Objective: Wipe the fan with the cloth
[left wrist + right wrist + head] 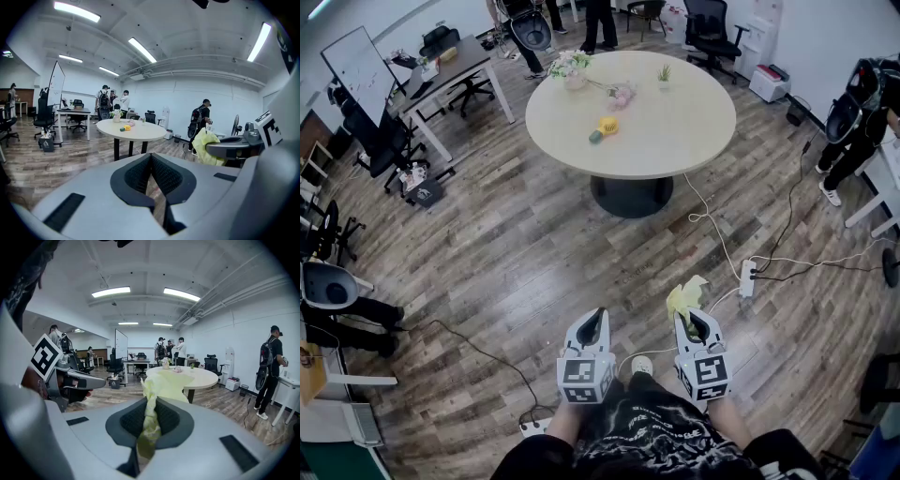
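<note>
My right gripper is shut on a pale yellow cloth whose free end sticks up past the jaws. The cloth also shows at the right of the left gripper view. My left gripper is shut with nothing between its pads. Both are held low in front of the person, over the wooden floor. A black standing fan shows far off to the right. A small yellow and green object lies on the round table; what it is I cannot tell.
The round table also carries flowers and a small plant. A power strip and cables lie on the floor ahead right. A desk, whiteboard, office chairs and several people stand around the room.
</note>
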### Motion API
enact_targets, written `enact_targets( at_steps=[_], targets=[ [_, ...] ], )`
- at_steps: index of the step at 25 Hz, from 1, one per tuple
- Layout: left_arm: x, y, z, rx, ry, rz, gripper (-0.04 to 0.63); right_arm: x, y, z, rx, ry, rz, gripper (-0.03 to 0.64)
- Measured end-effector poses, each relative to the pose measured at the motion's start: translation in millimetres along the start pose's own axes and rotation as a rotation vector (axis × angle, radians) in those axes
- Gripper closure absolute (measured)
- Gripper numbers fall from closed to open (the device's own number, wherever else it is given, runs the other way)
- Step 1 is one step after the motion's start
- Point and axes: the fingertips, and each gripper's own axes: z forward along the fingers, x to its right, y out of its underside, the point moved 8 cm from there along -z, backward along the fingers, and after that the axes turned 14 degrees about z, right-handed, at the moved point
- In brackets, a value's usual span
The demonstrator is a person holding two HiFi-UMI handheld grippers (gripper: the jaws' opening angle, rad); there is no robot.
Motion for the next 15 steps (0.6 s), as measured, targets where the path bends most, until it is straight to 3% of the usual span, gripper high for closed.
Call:
enact_targets(
  at_steps=[7, 13, 15],
  targets=[
    [-10, -3, -8, 0.026, -0.018, 0.01, 0.575, -6, 0, 0, 0.019, 0.016, 0.012, 0.588],
    [-15, -6, -7, 0.052, 0.004, -0.039, 0.572, -14, 0, 4, 0.04, -0.007, -0.007, 0.586],
    [-20, -4, -6, 0.057, 0.047, -0.058, 0.524, -20, -1, 7, 0.049, -0.013, -0.004, 0.585]
  ],
)
